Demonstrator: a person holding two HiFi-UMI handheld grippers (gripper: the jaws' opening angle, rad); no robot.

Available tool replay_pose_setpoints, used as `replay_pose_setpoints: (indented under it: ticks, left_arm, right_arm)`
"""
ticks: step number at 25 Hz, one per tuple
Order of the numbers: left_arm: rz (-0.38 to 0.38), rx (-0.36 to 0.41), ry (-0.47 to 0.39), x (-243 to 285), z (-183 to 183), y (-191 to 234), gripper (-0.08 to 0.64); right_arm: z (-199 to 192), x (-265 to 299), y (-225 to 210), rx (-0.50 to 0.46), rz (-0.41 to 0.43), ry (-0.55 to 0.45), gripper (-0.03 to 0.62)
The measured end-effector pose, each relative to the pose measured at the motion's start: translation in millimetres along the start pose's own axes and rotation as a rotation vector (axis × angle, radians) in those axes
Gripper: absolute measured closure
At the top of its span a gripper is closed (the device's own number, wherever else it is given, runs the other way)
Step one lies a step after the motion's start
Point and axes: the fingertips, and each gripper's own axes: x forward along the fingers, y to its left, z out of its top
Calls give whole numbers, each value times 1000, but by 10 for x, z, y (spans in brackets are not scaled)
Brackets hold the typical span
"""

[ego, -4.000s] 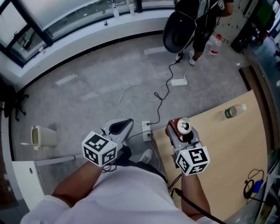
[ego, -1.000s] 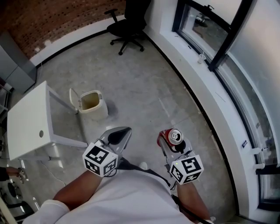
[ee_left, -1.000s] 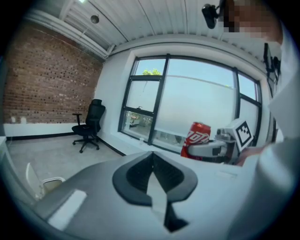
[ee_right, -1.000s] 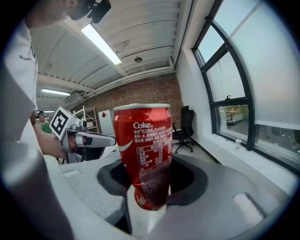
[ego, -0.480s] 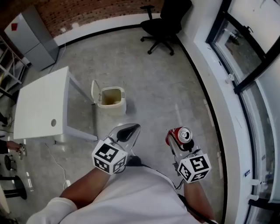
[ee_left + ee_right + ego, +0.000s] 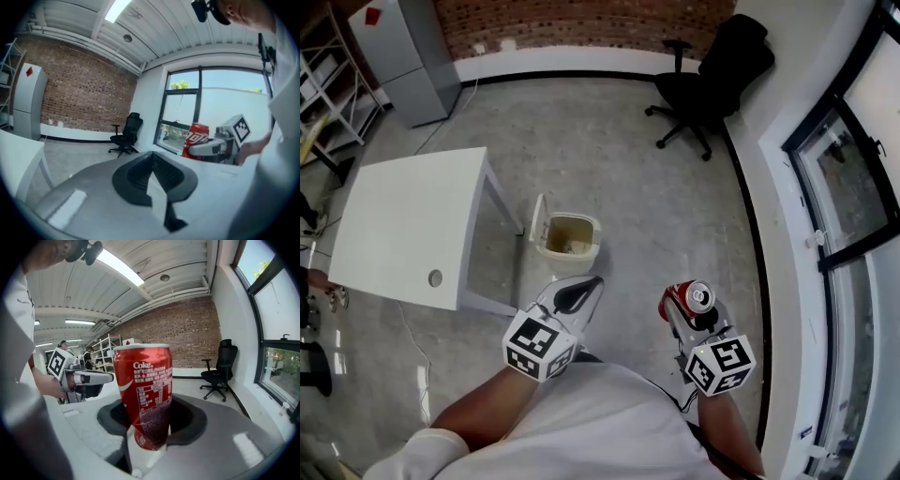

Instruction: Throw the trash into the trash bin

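Two hand-held grippers. Item one, the right hand-held gripper (image 6: 682, 314): jaws pinching a red metal can (image 6: 697, 296), a smooth cylinder with its long axis upright and silver top facing up, held near the trash bin (image 6: 567, 255), at its lower right in the head view. Item two, the left hand-held gripper (image 6: 577, 292): jaws pressed together, empty, just below the trash bin. The trash bin is a cream plastic rounded box with its lid (image 6: 538, 215) tipped open, standing on the grey speckled floor (image 6: 609, 141).

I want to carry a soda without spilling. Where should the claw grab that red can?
Grab it around the lower body, with the pads coming in from two opposite sides. The can stands upright with its opened top up, and the right gripper clamps it exactly that way, so it probably won't tip.
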Motion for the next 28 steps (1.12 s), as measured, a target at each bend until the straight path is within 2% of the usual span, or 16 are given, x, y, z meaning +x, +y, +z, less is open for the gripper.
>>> replay_pose_setpoints:
  ticks: [6,10,16,23,28]
  left_arm:
    - [105,-21,-34,-184,-28,744,552]
    - [159,-51,-49,-270,-12,972,551]
    - [226,-101,-32,-294,63,1195,551]
    - [384,-149,-47,-275,-52,1597,551]
    - [538,-187,-58,-174,-22,1942,552]
  right_arm:
    - [200,761,314,-61,101,2,416]
    - [294,1033,428,-94,161,29,416]
    - [472,1339,470,-94,237,61,416]
    - [499,1951,429,-132,378,88,416]
    - [678,2563,329,-156,522,96,416]
